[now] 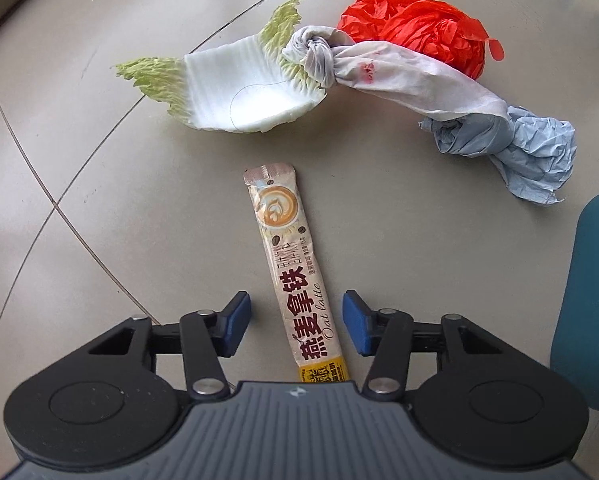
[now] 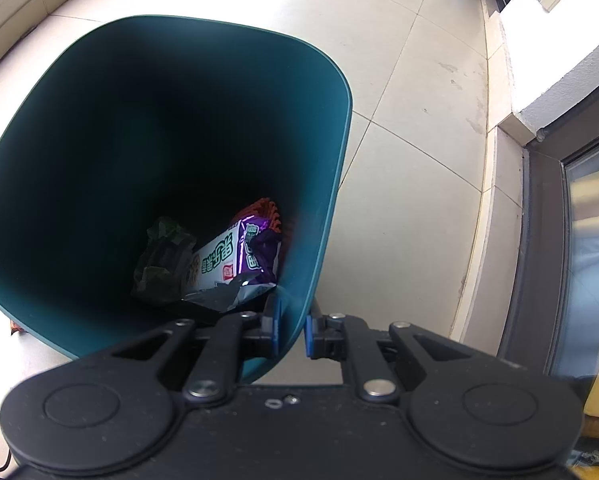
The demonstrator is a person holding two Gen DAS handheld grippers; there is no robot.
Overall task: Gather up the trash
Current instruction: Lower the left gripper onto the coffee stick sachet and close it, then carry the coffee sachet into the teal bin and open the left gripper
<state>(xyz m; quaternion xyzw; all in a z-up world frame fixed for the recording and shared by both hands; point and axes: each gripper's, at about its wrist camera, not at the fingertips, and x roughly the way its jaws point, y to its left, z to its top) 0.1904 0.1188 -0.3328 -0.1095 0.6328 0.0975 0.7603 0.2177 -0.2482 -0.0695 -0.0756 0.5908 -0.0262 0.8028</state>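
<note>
1. Left wrist view: the left gripper [image 1: 295,320] hovered low over the tiled floor [image 1: 79,260] with its jaws spread apart, holding nothing. The oat latte sachet [image 1: 295,272] lay flat between the blue pads [image 1: 235,320], its near end running under the gripper body and its far end pointing ahead. Further ahead lay a cabbage leaf [image 1: 239,92], a knotted white cloth [image 1: 379,72], a red plastic bag [image 1: 419,28] and, ahead to the right, a crumpled blue wrapper [image 1: 519,152].

2. To do this pick well, I judged the pads should drop until they touched the floor on both sides of the sachet, then close squarely across its narrow width; a thin flat packet could slip out if pinched too high.

3. Right wrist view: the right gripper [image 2: 291,332] was clamped on the near rim of the teal bin [image 2: 327,216], one pad inside and one outside. A purple snack packet [image 2: 235,256] and dark scraps [image 2: 159,264] lay at the bottom, just ahead.
</note>
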